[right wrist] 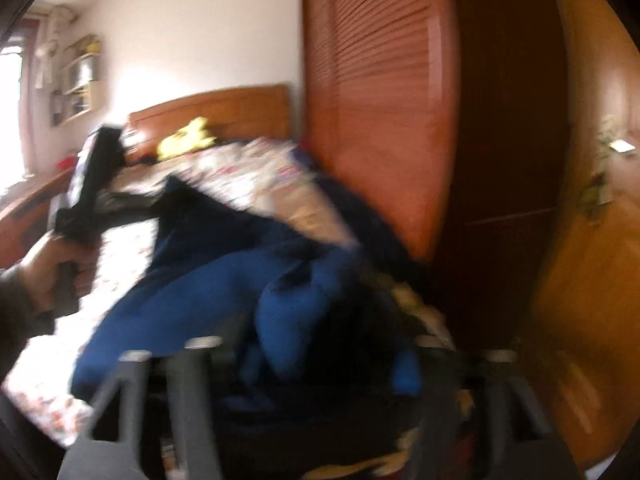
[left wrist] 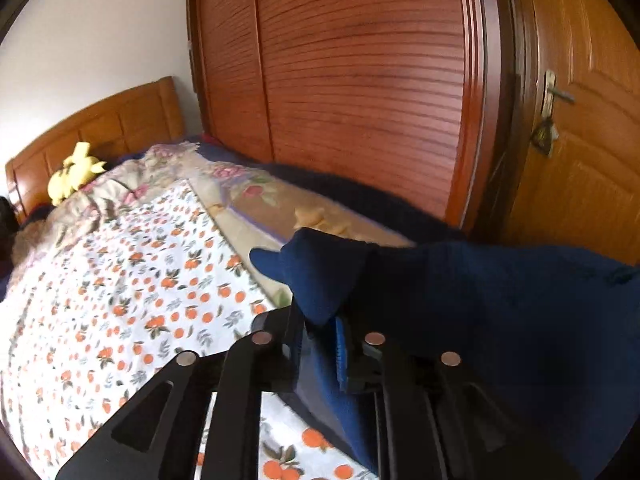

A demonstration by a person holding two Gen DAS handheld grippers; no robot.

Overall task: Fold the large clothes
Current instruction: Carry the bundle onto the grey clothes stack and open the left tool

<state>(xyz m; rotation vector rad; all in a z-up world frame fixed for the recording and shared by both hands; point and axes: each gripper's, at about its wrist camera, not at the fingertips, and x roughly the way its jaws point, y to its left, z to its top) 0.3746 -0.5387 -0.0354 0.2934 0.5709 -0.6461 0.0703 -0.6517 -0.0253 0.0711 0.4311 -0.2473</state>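
Left wrist view: wardrobe [left wrist: 360, 80] looms ahead beyond the left gripper [left wrist: 320, 344], which pinches bunched navy garment [left wrist: 480, 320].

Navy blue garment [left wrist: 500, 320], thick knit-like fabric, bunched and lifted off the bed. One fold sticks up in a crumpled peak; the rest drapes rightward. Right wrist view blurred.
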